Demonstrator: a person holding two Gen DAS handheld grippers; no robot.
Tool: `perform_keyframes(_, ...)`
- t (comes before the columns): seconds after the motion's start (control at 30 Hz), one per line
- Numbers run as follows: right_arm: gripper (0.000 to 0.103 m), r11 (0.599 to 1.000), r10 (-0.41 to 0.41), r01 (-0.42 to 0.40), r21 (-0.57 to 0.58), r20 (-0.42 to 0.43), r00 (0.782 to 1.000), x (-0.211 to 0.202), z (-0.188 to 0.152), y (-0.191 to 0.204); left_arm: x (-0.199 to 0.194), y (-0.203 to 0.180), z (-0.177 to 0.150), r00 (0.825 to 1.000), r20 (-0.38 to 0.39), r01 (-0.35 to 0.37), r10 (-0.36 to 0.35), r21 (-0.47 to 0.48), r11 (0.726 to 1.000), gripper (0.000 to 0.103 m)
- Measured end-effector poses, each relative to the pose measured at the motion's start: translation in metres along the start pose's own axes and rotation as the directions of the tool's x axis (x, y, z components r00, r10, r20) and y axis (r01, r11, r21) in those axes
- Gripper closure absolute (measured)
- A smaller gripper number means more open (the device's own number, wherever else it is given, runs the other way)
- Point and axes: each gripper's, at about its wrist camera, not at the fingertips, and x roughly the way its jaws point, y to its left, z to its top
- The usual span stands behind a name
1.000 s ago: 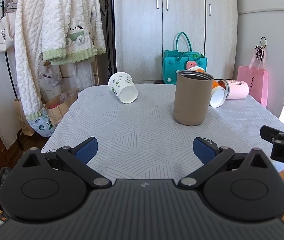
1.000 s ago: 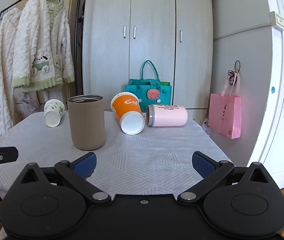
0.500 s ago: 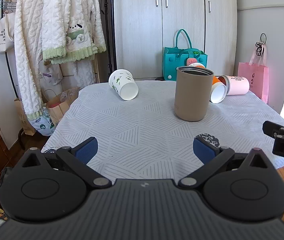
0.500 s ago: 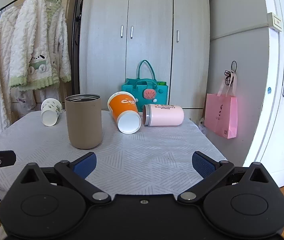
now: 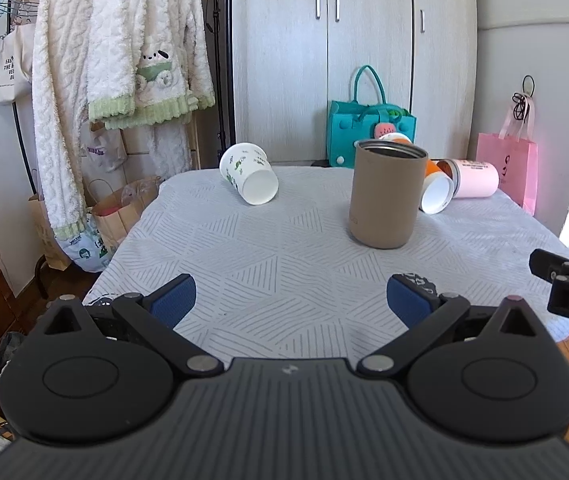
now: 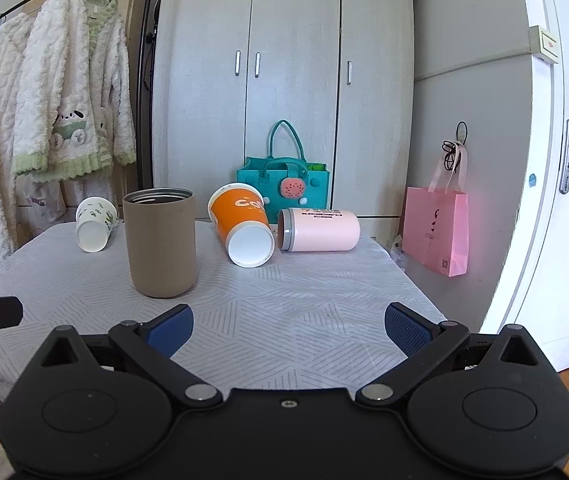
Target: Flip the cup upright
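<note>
Near half of surface open, cups crowd the far side

White patterned cloth surface (image 6: 284, 320) is bare ahead of both tongs. Upright tan cylindrical tumbler (image 6: 160, 242) blocks centre; beside it, tipped orange paper cup (image 6: 242, 230) touches pink lying tumbler (image 6: 318, 230). White leaf-print paper cup (image 5: 249, 173) lies well apart, far left.

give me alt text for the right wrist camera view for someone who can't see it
Open right gripper hovers over a white patterned tablecloth holding four cups: an upright tan tumbler, and three on their sides, a white leaf-print cup, an orange paper cup and a pink tumbler. Behind stand a grey wardrobe and a teal bag.
</note>
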Motion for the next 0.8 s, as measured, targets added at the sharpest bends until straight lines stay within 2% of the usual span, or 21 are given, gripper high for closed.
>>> perform_keyframes(0.3,0.0,1.0,0.005,-0.005,0.015,0.012,1.0,-0.0043,-0.0003,-0.001,0.0018,0.0031,0.0007,0.999,-0.026,0.03,-0.03,-0.033,0.999,0.0)
perform_keyframes(0.5,0.0,1.0,0.004,-0.004,0.013,0.007,1.0,-0.0038,-0.0017,-0.0012,0.0014,0.0021,-0.0007,1.0,-0.02,0.007,-0.007,-0.02,1.0,0.0)
perform_keyframes(0.8,0.0,1.0,-0.001,0.001,0.016,0.006,1.0,-0.0035,-0.0015,-0.0027,0.0038,0.0034,-0.0003,0.999,-0.044,0.021,-0.022,-0.028,0.999,0.0)
